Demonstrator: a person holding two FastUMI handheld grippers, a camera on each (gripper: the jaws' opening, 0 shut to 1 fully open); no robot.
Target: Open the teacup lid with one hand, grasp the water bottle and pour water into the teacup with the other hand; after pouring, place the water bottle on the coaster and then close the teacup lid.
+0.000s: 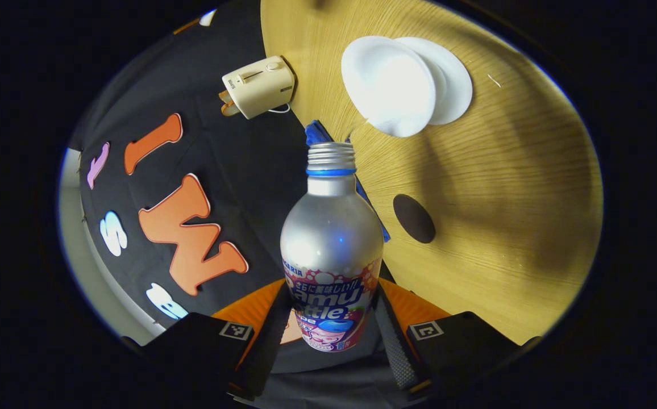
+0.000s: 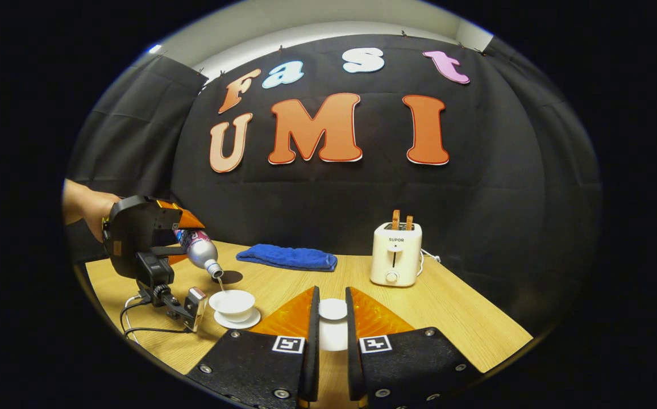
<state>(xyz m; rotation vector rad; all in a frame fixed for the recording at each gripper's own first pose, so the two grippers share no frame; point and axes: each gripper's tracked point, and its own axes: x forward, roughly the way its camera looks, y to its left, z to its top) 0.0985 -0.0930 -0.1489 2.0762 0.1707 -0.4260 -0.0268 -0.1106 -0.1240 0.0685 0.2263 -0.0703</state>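
My left gripper (image 1: 333, 295) is shut on a silver water bottle (image 1: 331, 227) with a bright printed label, its cap off. From the right gripper view, the left gripper (image 2: 189, 236) tilts the bottle (image 2: 199, 250) mouth-down, and a thin stream of water falls into the white teacup (image 2: 232, 301) on its saucer (image 2: 238, 322). Seen from above in the left gripper view, the teacup (image 1: 388, 85) lies just past the bottle mouth. A dark round coaster (image 1: 414, 218) (image 2: 229, 277) lies on the table beside the cup. My right gripper (image 2: 332, 292) is shut on the white teacup lid (image 2: 333, 311), held above the table.
A cream toaster (image 2: 396, 254) (image 1: 257, 85) stands at the back right of the wooden table (image 2: 453, 318). A folded blue cloth (image 2: 287, 257) (image 1: 317, 133) lies along the back edge. A hand (image 2: 87, 207) holds the left gripper, and cables (image 2: 135, 329) trail on the table under it.
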